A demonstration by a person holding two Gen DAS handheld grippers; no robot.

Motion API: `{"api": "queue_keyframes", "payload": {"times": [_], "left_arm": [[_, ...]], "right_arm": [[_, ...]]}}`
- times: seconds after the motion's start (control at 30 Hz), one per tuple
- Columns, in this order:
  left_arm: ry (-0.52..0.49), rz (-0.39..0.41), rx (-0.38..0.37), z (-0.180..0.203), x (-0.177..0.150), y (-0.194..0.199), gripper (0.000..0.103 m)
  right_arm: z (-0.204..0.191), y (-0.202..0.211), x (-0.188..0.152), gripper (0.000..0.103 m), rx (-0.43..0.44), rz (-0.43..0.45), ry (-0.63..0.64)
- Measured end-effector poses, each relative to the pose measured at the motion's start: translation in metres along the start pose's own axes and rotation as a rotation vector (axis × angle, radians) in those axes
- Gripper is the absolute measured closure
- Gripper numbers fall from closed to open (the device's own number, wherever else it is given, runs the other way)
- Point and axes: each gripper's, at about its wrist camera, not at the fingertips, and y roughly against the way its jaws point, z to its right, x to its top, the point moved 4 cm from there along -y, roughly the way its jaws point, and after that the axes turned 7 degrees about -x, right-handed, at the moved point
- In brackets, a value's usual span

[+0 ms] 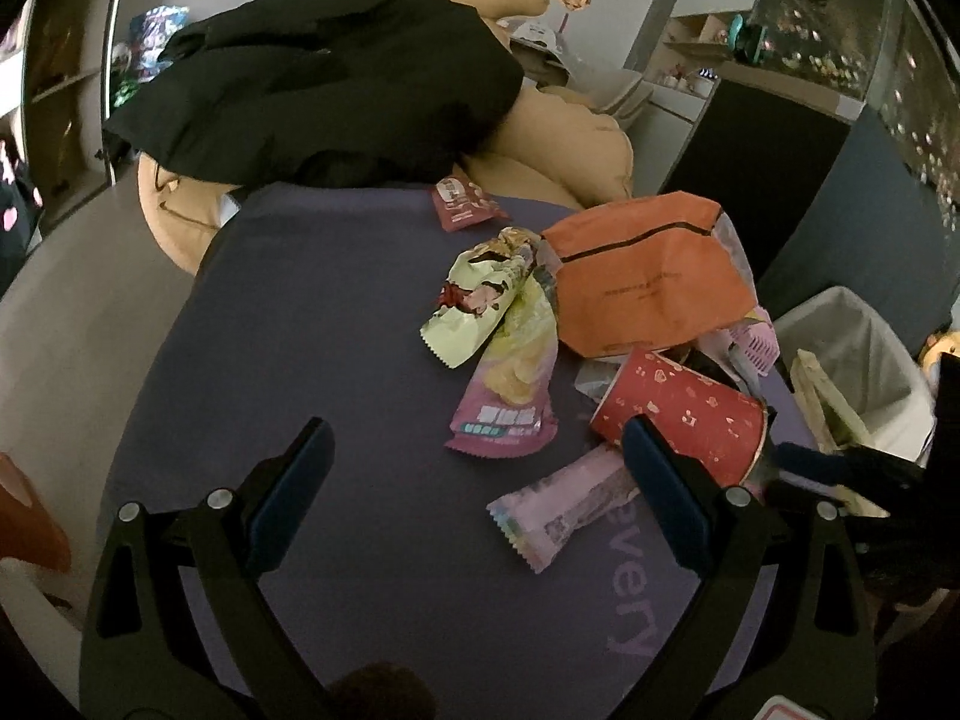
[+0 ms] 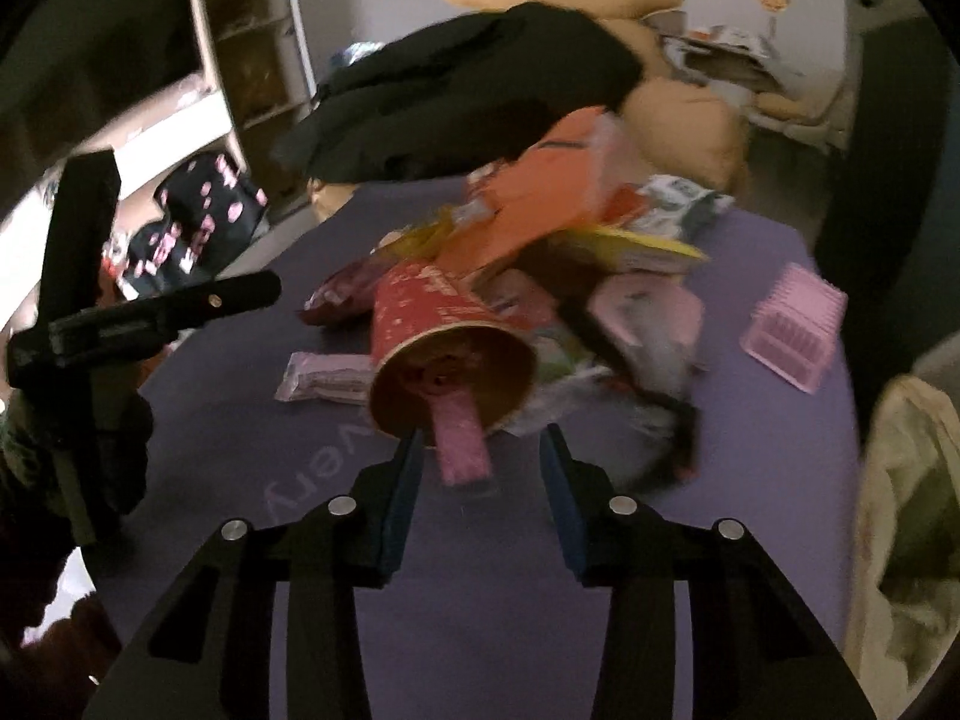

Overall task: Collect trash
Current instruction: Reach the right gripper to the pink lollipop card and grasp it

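A red paper cup (image 2: 432, 312) lies on its side on the purple mat (image 2: 480, 630), mouth toward my right gripper (image 2: 480, 450). A pink wrapper strip (image 2: 462, 450) sticks out of the cup and lies between the right jaws, which stand partly open without pressing it. Behind the cup is a heap of wrappers and an orange bag (image 2: 534, 204). In the left wrist view my left gripper (image 1: 480, 450) is open over bare mat, with nothing in it. Its right finger (image 1: 654, 468) is just in front of the red cup (image 1: 678, 414) and a pale pink wrapper (image 1: 558, 510).
A white-lined bin (image 1: 852, 360) stands off the mat's right edge. A black garment (image 1: 324, 84) on tan cushions (image 1: 570, 138) lies at the far end. More wrappers (image 1: 504, 360) and a small red packet (image 1: 462, 204) lie mid-mat. A pink plastic comb-like piece (image 2: 792, 324) sits at the right.
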Motion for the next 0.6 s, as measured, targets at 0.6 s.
{"api": "queue_keyframes", "payload": {"times": [0.6], "left_arm": [[-0.009,0.035,-0.037,0.02,-0.004,0.014,0.011]], "right_arm": [[0.01,0.031,-0.03,0.098,-0.009,-0.006,0.019]]}}
